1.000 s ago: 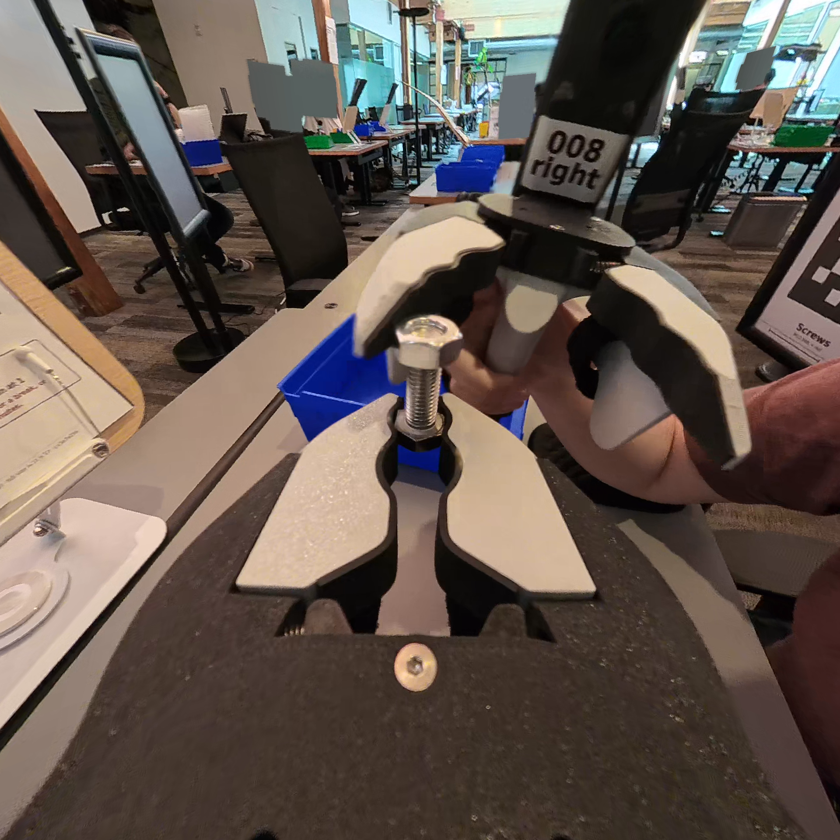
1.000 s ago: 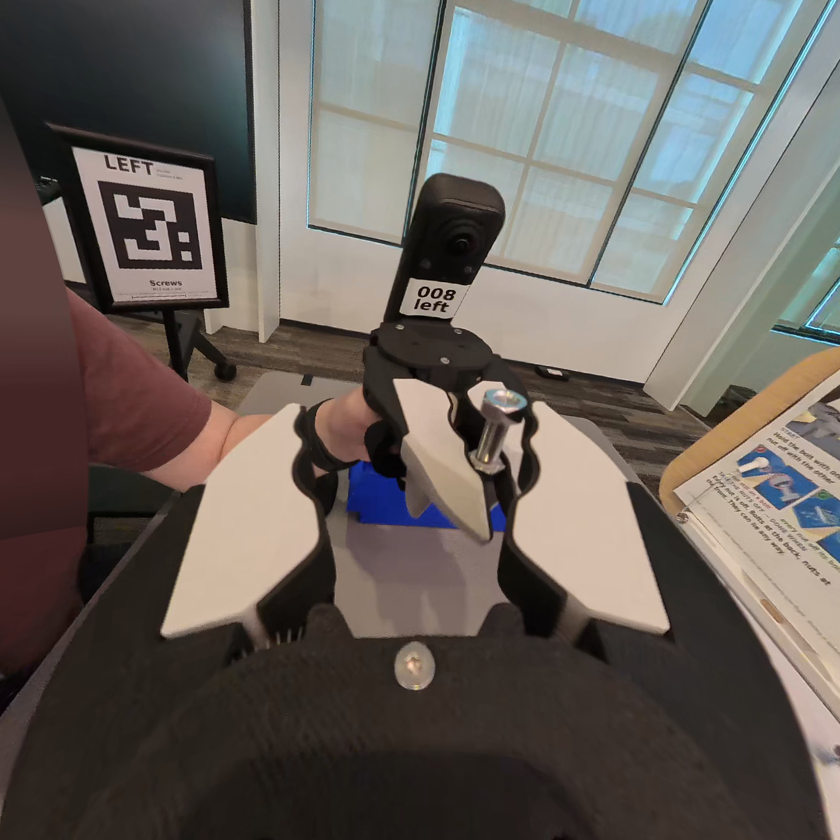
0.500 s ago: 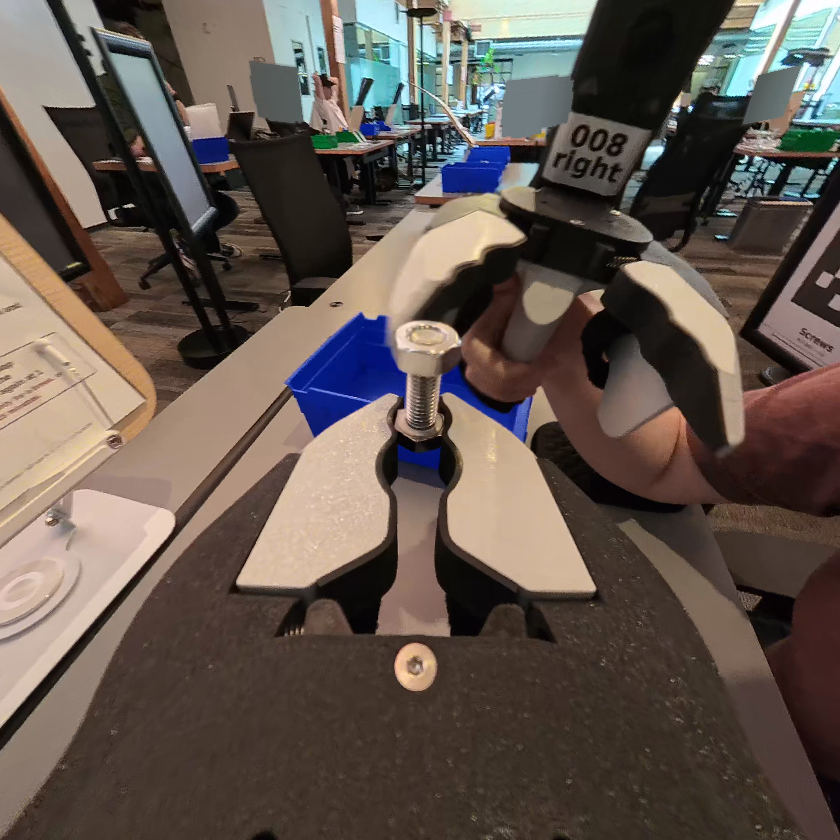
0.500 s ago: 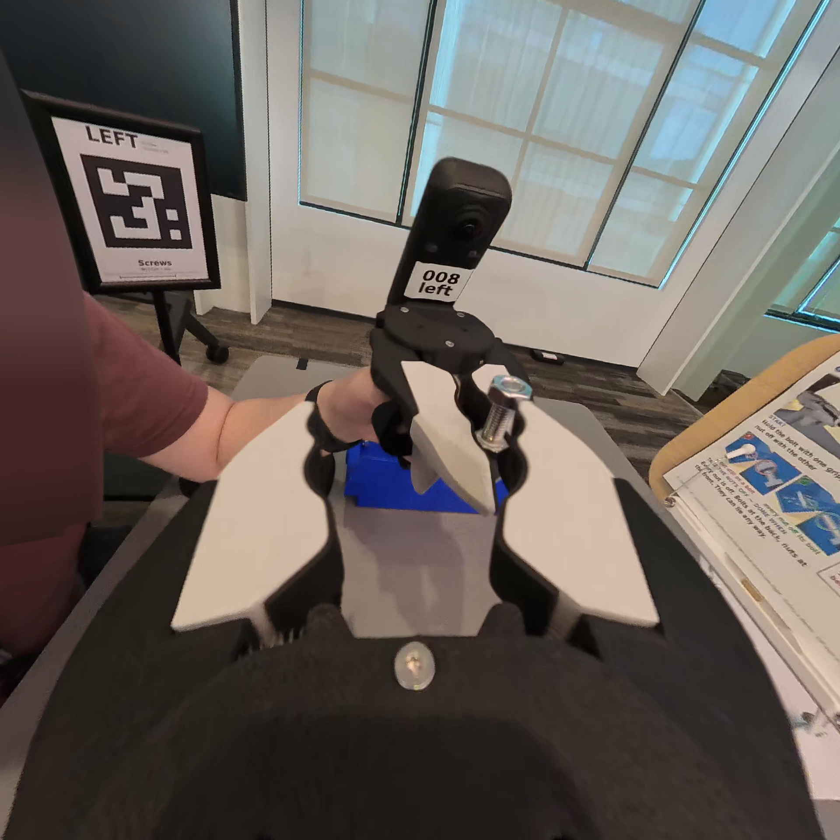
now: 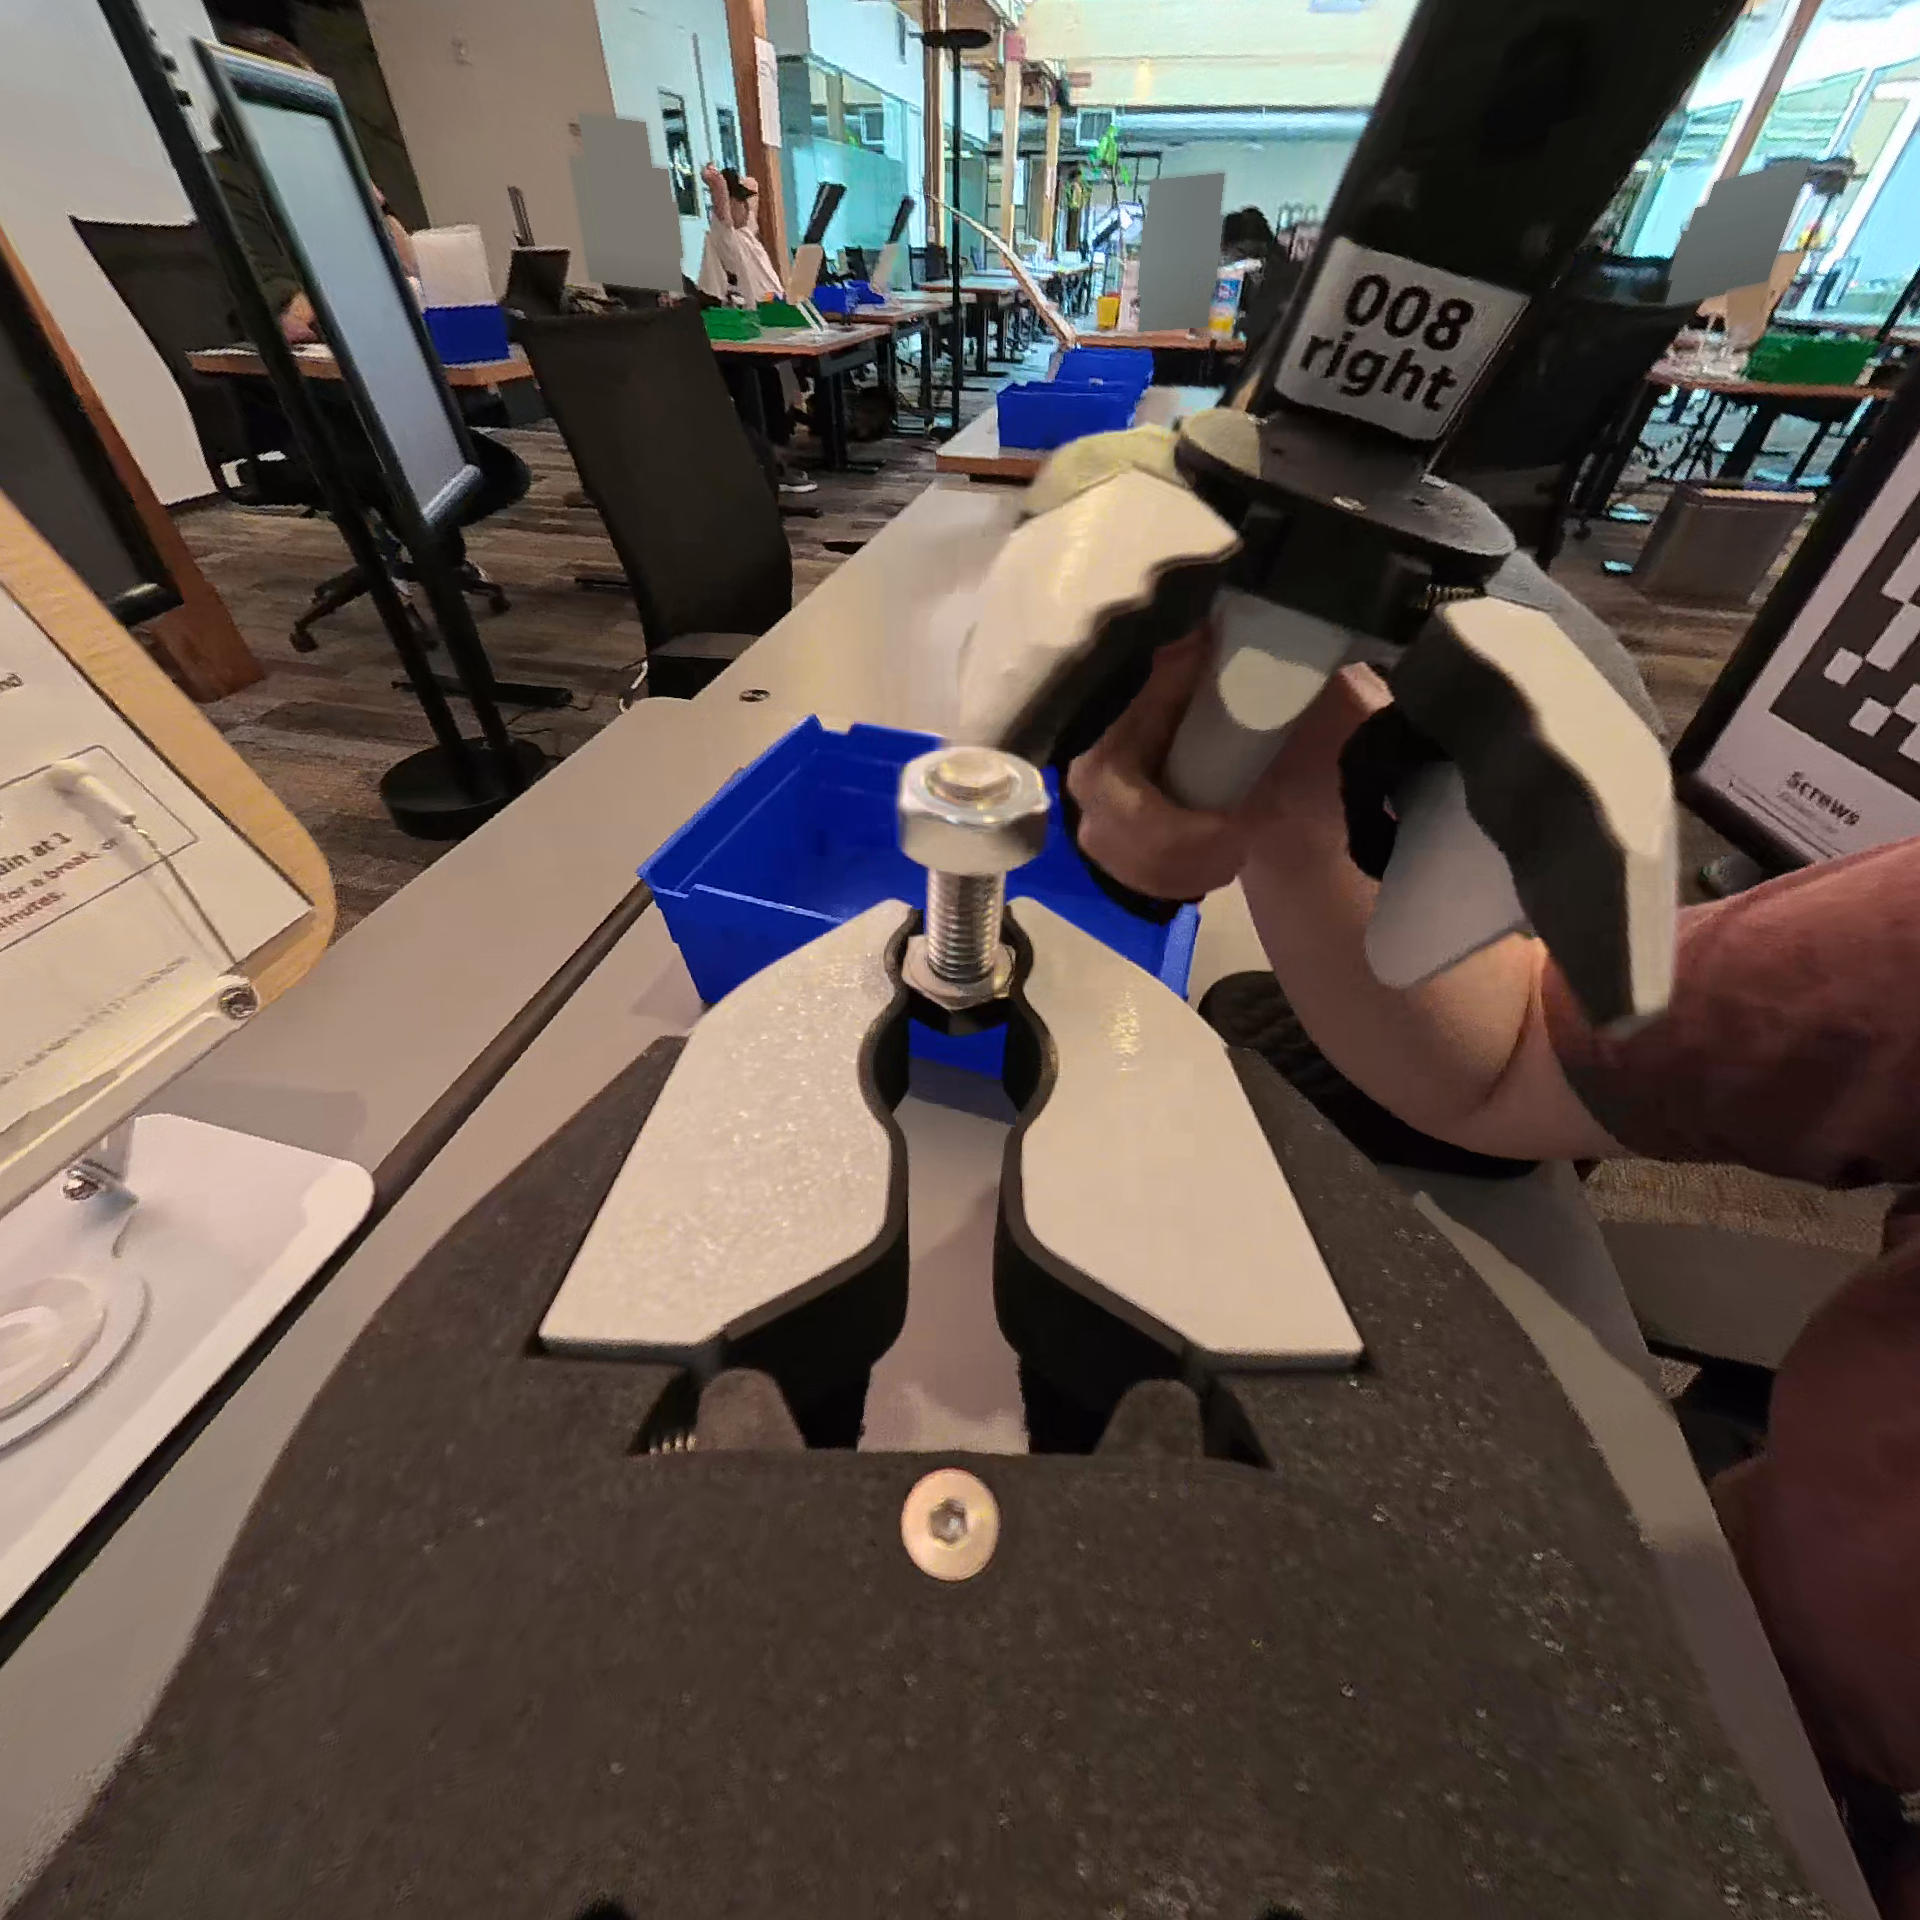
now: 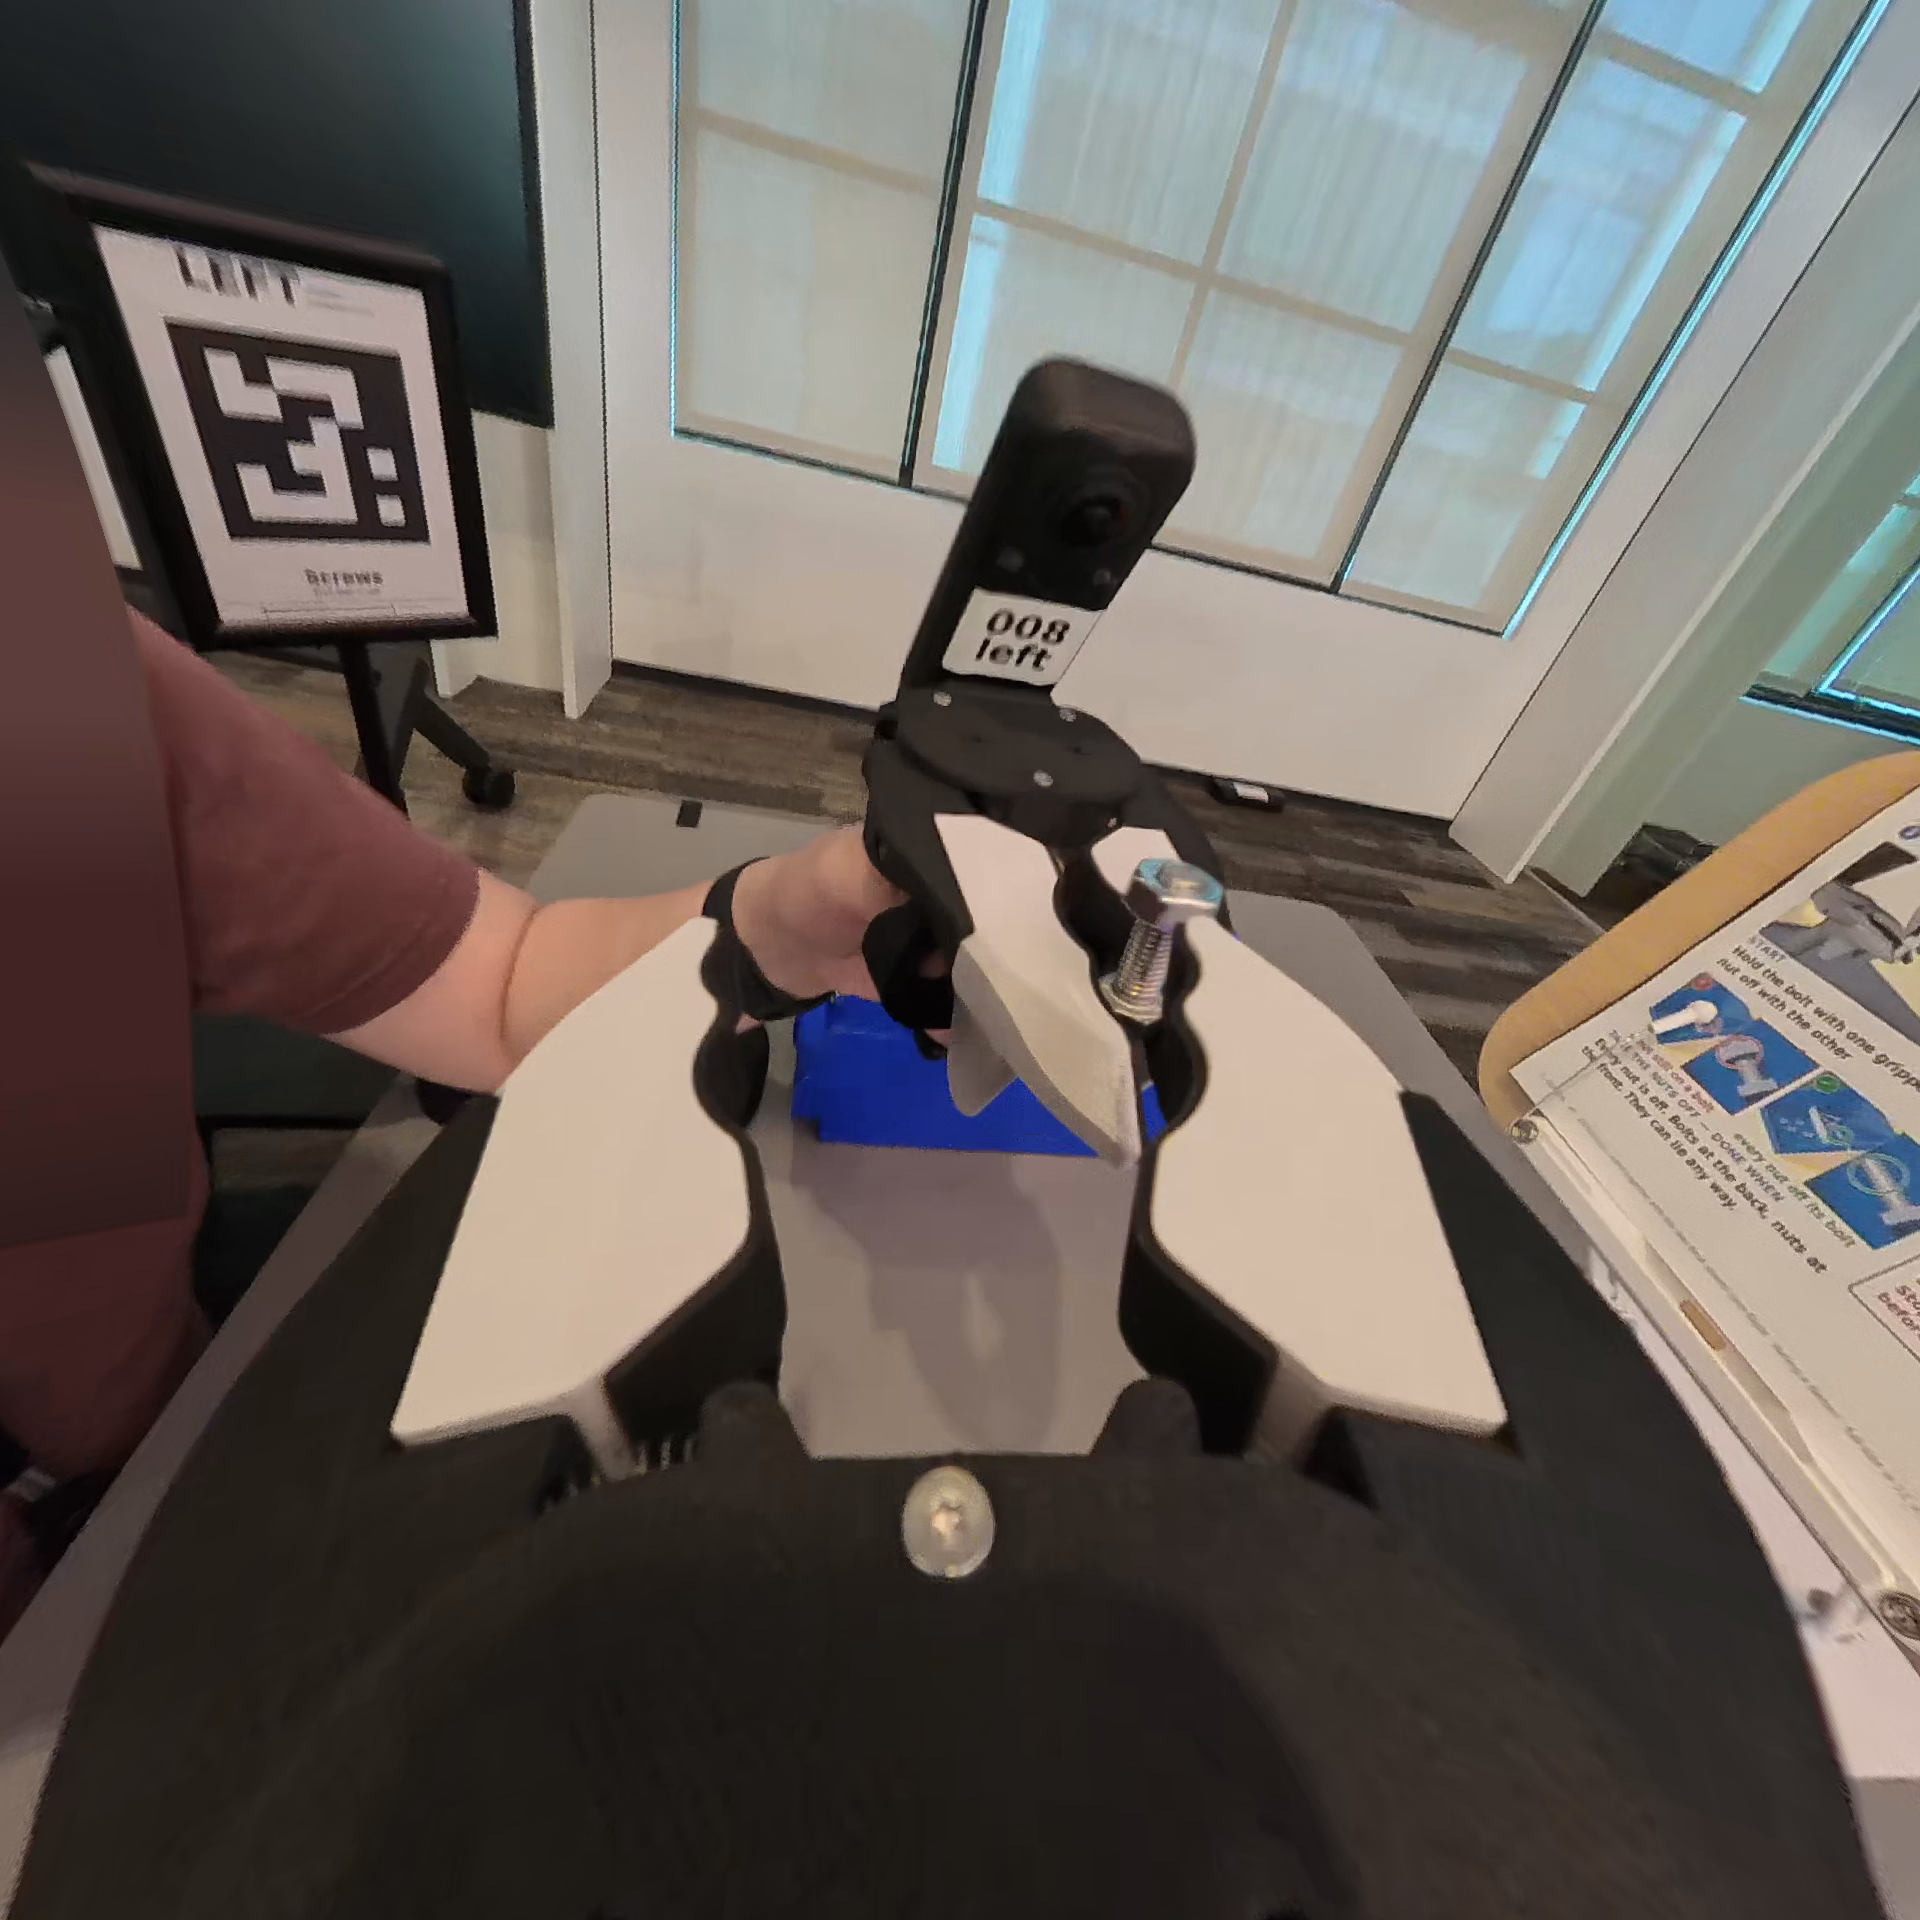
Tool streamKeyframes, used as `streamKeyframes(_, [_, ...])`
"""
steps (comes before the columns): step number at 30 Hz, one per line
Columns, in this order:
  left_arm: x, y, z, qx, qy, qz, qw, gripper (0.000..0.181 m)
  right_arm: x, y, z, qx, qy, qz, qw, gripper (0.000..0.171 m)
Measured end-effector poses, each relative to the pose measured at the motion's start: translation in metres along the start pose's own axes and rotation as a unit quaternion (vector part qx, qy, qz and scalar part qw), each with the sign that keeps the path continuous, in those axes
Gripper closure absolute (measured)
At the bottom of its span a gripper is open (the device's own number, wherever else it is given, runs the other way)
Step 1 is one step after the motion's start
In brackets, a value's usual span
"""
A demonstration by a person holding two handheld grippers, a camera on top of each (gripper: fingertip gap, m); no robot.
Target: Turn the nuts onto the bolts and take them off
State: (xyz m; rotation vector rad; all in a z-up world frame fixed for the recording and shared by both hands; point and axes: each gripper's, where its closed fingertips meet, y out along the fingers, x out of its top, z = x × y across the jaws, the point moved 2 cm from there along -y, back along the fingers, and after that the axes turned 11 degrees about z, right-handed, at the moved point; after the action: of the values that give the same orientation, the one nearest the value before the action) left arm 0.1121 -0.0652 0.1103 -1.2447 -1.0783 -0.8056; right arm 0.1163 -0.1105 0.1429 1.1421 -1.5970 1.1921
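My left gripper (image 5: 958,935) is shut on a steel nut (image 5: 954,980) at the foot of a bolt (image 5: 966,894). The bolt stands upright above the fingers with its hex head (image 5: 972,812) on top. My right gripper (image 5: 1309,852) is open and empty. It hangs above and to the right of the bolt head, apart from it. In the right wrist view my right gripper (image 6: 956,966) has its fingers (image 6: 613,1174) spread wide. The left gripper (image 6: 1122,1039) faces it there and holds the bolt (image 6: 1148,951) near my right-hand finger.
A blue bin (image 5: 790,842) stands on the grey table (image 5: 468,935) just behind the bolt; it also shows in the right wrist view (image 6: 883,1081). An instruction sheet (image 6: 1766,1091) lies on a wooden board beside the table. A framed marker sign (image 6: 301,436) stands on the other side. Across from one pair of fingers to the other is roughly 6 centimetres.
The right gripper's finger was at the bolt head one second ago; it has drawn back up and to the right, still open. The left gripper keeps its hold.
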Motion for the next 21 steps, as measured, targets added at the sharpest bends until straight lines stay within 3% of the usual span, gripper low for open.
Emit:
streamKeyframes(4, [0.001, 0.000, -0.009, -0.027, 0.004, -0.001, 1.000, 0.169, 0.001, 0.002, -0.010, -0.033, 0.012, -0.011, 0.999, 0.084])
streamKeyframes(8, [-0.003, 0.014, -0.020, -0.033, 0.023, 0.020, 0.999, 0.169, -0.003, 0.022, -0.001, 0.013, 0.023, -0.019, 0.999, 0.083])
streamKeyframes(11, [-0.004, 0.011, -0.010, -0.019, 0.010, 0.018, 1.000, 0.169, -0.007, 0.022, -0.003, -0.001, 0.015, 0.001, 1.000, 0.076])
streamKeyframes(14, [-0.001, -0.001, 0.002, -0.011, -0.015, 0.000, 1.000, 0.169, -0.006, 0.007, -0.003, -0.001, 0.008, 0.013, 1.000, 0.089])
streamKeyframes(18, [0.000, -0.002, -0.004, -0.030, -0.015, -0.001, 0.999, 0.169, -0.001, 0.005, -0.011, -0.028, 0.013, -0.008, 0.999, 0.084])
streamKeyframes(21, [-0.003, 0.009, -0.016, -0.048, -0.002, 0.015, 0.999, 0.169, -0.002, 0.019, -0.007, 0.005, 0.034, -0.027, 0.999, 0.082])
